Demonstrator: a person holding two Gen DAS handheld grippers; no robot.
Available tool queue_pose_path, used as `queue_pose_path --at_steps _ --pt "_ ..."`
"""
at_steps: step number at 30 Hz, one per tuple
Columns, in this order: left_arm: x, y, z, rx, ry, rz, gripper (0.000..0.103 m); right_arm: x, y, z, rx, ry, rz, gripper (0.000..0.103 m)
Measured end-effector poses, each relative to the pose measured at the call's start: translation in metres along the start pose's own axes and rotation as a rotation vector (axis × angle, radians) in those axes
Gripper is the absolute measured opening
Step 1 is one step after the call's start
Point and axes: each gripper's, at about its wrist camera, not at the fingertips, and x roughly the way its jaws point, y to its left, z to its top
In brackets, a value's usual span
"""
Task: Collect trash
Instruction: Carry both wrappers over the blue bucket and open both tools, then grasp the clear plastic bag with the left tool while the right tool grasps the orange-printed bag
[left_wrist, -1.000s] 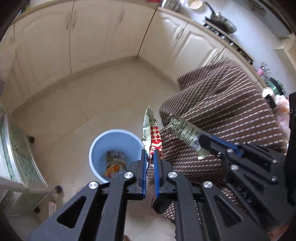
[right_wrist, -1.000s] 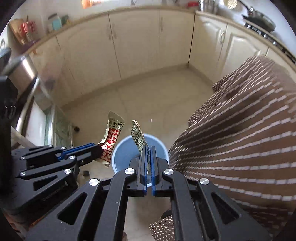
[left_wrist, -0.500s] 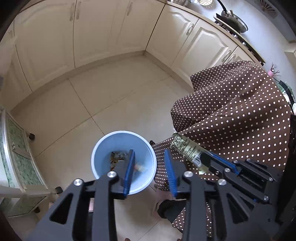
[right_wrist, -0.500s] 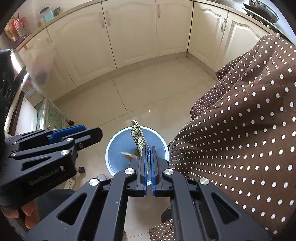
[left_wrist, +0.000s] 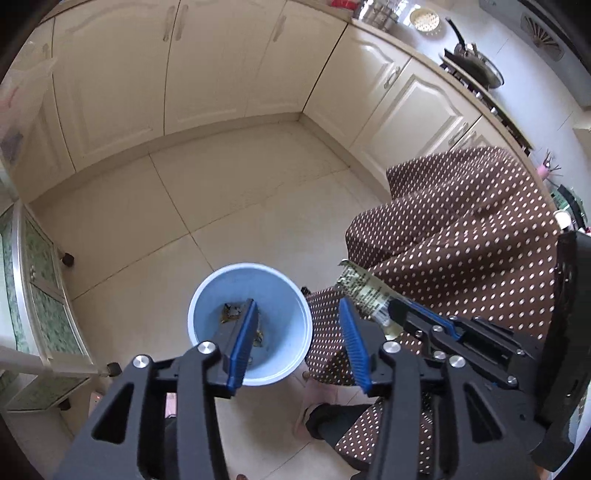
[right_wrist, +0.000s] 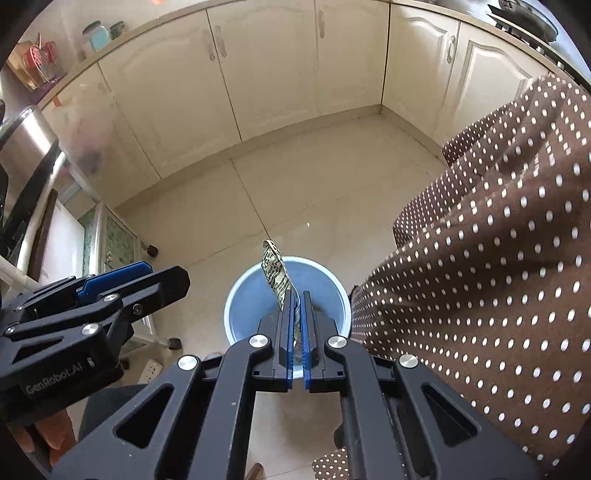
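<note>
A light blue bin (left_wrist: 286, 295) stands on the tiled floor with scraps of trash (left_wrist: 231, 313) at its bottom. My left gripper (left_wrist: 298, 310) hangs over the bin, its jaws opening and nothing between them. My right gripper (right_wrist: 297, 298) is shut on a green-and-white printed wrapper (right_wrist: 272, 266), which sticks up over the bin (right_wrist: 247, 291). In the left wrist view that wrapper (left_wrist: 360, 290) pokes out of the right gripper (left_wrist: 397, 314) just right of the bin. The left gripper (right_wrist: 168, 273) shows at the left of the right wrist view.
A brown polka-dot tablecloth (left_wrist: 461, 240) hangs down right beside the bin. A small wheeled cabinet (left_wrist: 40, 295) stands to the left. Cream kitchen cabinets (left_wrist: 207, 74) line the far walls, with a pan (left_wrist: 476, 66) on the stove. A person's slippered foot (left_wrist: 314, 417) is near the bin.
The left gripper's jaws opened and the red-and-white wrapper it held is gone from them. Both grippers came over the bin; the right one still grips its wrapper.
</note>
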Motion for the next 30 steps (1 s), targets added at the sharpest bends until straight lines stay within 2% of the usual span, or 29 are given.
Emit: queue_pose_path --at_steps 6,8,20,30 --pt "-0.021 -0.004 0.008 -0.001 -0.057 -0.006 0.045 -0.009 0.004 0.015 0.021 -0.054 0.062 0.006" --pt "-0.029 -0.004 0.011 0.001 -0.072 -0.012 0.046 -0.014 0.005 0.019 0.016 -0.087 0.055 0.007" --pt "-0.067 -0.025 0.009 0.039 -0.126 -0.033 0.046 -0.049 0.001 0.020 0.014 -0.148 0.032 0.008" --pt "-0.105 -0.059 -0.002 0.100 -0.168 -0.060 0.046 -0.106 0.000 0.007 -0.005 -0.221 -0.008 0.008"
